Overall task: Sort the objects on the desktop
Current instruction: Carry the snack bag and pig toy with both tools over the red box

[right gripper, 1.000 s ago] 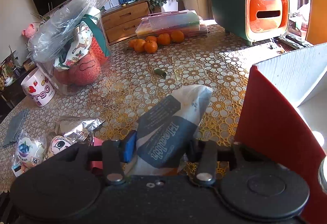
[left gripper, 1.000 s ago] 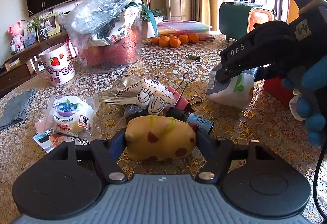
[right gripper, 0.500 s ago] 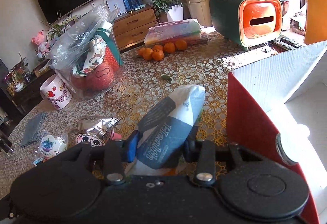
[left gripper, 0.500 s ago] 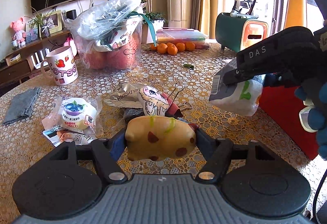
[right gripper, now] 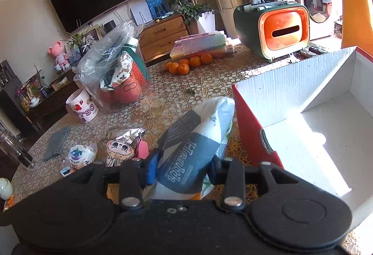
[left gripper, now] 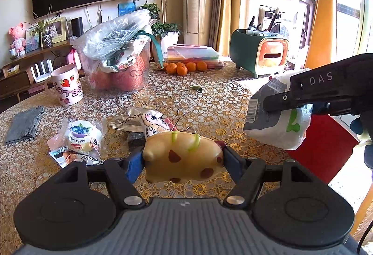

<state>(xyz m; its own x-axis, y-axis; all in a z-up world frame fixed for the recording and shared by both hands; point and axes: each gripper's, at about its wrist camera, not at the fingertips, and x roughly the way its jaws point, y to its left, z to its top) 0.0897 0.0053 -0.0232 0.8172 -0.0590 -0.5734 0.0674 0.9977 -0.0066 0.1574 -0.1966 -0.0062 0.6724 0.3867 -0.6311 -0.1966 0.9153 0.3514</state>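
The grey-and-white tissue pack [right gripper: 198, 150] hangs in the air, pinched across its middle by the right gripper [right gripper: 184, 171], just beside the near red wall of the open red box [right gripper: 251, 124], whose white inside looks bare apart from a glare of sun; the yellow spotted squishy toy [left gripper: 183, 157] is likewise squeezed between the pads of the left gripper [left gripper: 183, 161] and held above the lace-patterned table [left gripper: 221, 103]. The step in hand seems to be dropping both into the box, so the pack should be carried over the rim and well inside before the jaws part, since it is soft and sags at its far end and could catch on the wall; the left gripper would do best to wait clear so the two tools do not meet, then follow with the toy, which is deformed by the squeeze and may spring out sideways if released low and tilted. Left on the table are a blueberry snack packet [left gripper: 80, 138], a silver foil packet [left gripper: 130, 115], a cartoon-face sachet [left gripper: 153, 124] and binder clips [left gripper: 179, 115], with the strawberry mug [left gripper: 67, 85] and oranges [left gripper: 184, 67] further off. Compared with a second ago both grippers have risen: the table lies lower in both views, and the box's interior, then mostly hidden, now opens out to the right
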